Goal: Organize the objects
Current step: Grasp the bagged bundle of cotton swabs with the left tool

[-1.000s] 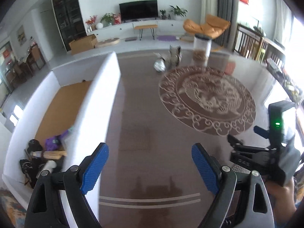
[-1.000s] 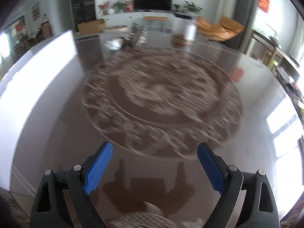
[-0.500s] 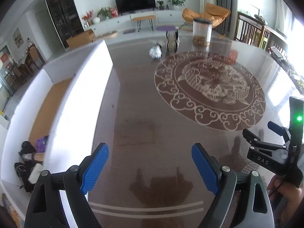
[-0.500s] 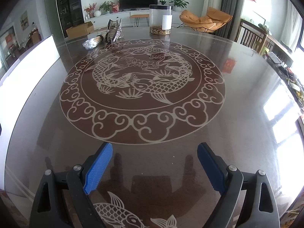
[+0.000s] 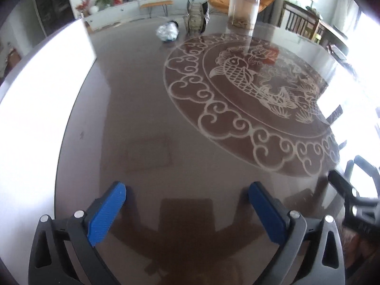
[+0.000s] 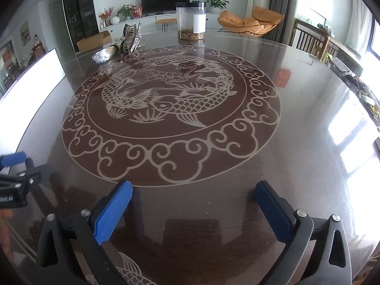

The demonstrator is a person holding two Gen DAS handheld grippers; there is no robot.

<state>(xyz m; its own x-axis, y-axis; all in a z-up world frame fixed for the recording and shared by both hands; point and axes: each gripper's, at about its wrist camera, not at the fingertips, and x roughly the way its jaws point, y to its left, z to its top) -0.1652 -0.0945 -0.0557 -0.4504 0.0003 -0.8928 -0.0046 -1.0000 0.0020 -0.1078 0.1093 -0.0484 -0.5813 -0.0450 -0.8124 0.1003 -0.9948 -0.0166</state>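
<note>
My left gripper hangs low over the bare dark table with its jaws opening and nothing between them. The white box stands just beside it on the left. My right gripper is also opening on nothing, over the near rim of the carved fish medallion.

The things I judge I am meant to tidy all sit well apart from both grippers, at the far edge: a clear wrapped bundle, a dark folded rack just right of it, and a tall clear jar further right.

To do this step well I think I should carry one gripper across the medallion with the jaws kept wide, come at the bundle from above and square the pads on its two long sides before I close. The glossy top looks slippery, so a glancing touch could shove it away.

Against the picture a second back, my left gripper has dropped nearer the table and swung right: the inside of the box, with its dark clutter, is out of sight and only the white wall shows. The right view has gone from smeared to sharp, and its jaws stand a little wider.
</note>
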